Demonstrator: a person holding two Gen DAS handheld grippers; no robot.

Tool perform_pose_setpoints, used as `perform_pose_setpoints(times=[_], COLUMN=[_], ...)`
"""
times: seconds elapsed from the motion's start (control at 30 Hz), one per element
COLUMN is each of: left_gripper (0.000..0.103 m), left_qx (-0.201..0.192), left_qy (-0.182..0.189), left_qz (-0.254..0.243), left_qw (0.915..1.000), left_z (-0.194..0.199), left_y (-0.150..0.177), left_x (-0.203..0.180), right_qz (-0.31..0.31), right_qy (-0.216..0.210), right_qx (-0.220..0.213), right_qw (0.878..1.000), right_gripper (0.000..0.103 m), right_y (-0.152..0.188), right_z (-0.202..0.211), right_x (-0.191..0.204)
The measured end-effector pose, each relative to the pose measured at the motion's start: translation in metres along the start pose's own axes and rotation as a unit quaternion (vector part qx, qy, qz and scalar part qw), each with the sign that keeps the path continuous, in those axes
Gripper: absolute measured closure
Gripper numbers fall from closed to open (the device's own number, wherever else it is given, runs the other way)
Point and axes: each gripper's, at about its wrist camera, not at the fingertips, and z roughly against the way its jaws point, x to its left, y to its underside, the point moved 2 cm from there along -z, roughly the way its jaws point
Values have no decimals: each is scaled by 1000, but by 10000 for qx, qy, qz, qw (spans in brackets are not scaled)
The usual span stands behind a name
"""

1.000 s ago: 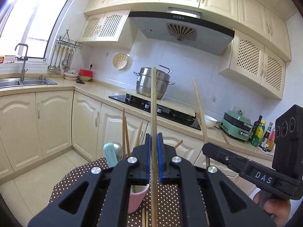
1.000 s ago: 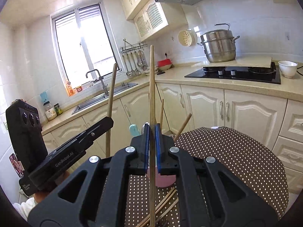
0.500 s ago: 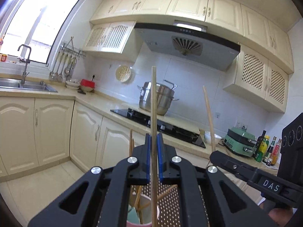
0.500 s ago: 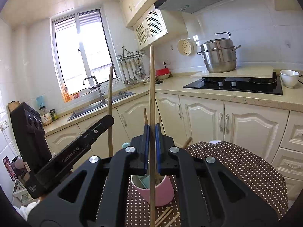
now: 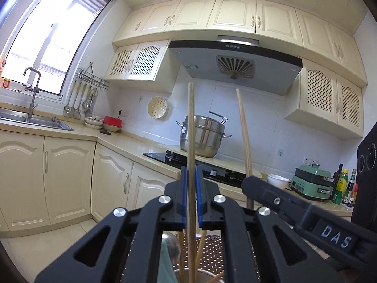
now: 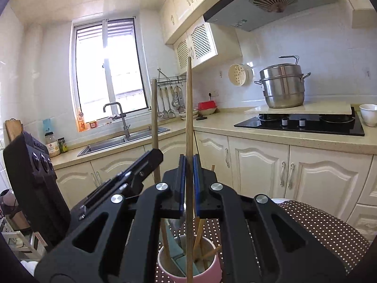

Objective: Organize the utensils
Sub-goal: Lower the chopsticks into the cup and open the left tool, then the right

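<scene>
We see the kitchen counter [image 6: 294,139] and cabinets well ahead of both tools, with the black hob [image 6: 301,122] on it and a steel steamer pot [image 6: 281,87] beyond that. A sink [image 6: 117,141] sits ahead-left of the right tool.

Just below and under both tools is the bench with a brown dotted cloth [image 6: 318,226]. On it stands a pink cup [image 6: 188,266], directly beneath the right tool's tip. The cup holds several wooden chopsticks, a teal-handled utensil and a metal spoon.

Left tool [image 5: 191,200]: closed on one upright chopstick [image 5: 191,129], blue pads pressing it from both sides. Its lower end runs down toward the cup rim [image 5: 202,271]; we cannot tell if it touches anything inside.

Right tool [image 6: 189,188]: clamped on a second upright chopstick [image 6: 188,108], top end well above the tool, lower end down in front of the cup opening.

In the left wrist view the right tool [image 5: 254,184] sits just right of the left one, its chopstick [image 5: 243,136] leaning slightly. In the right wrist view the left tool [image 6: 153,155] sits just left, with its stick [image 6: 154,115] upright.
</scene>
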Motion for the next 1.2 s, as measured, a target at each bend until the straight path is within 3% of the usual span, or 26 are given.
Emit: perform_pose_setpoints(times=[0.4, 0.6, 0.8, 0.87, 0.93, 1.03, 1.2], left_gripper=[96, 96, 95, 88, 51, 47, 44], left_qx=[428, 541, 743, 813, 930, 970, 1173], left_qy=[74, 7, -114, -187, -287, -370, -794], left_qz=[-227, -399, -220, -234, -136, 30, -228], left_qw=[9988, 9977, 9969, 9962, 9952, 9946, 9897], left_z=[13, 34, 51, 57, 63, 74, 80], left_y=[38, 47, 45, 43, 41, 39, 37], left_x=[6, 3, 9, 10, 15, 22, 24], right_qz=[-109, -28, 153, 177, 194, 345, 366], right_qy=[-59, -116, -8, 23, 52, 152, 235], right_qx=[35, 171, 302, 366, 417, 550, 776], right_qw=[9999, 9998, 9994, 9992, 9989, 9978, 9960], right_gripper=[96, 96, 96, 96, 96, 96, 96], right_y=[22, 31, 42, 46, 49, 56, 69], right_z=[-19, -7, 12, 18, 23, 26, 26], right_x=[-8, -4, -2, -2, -2, 0, 1])
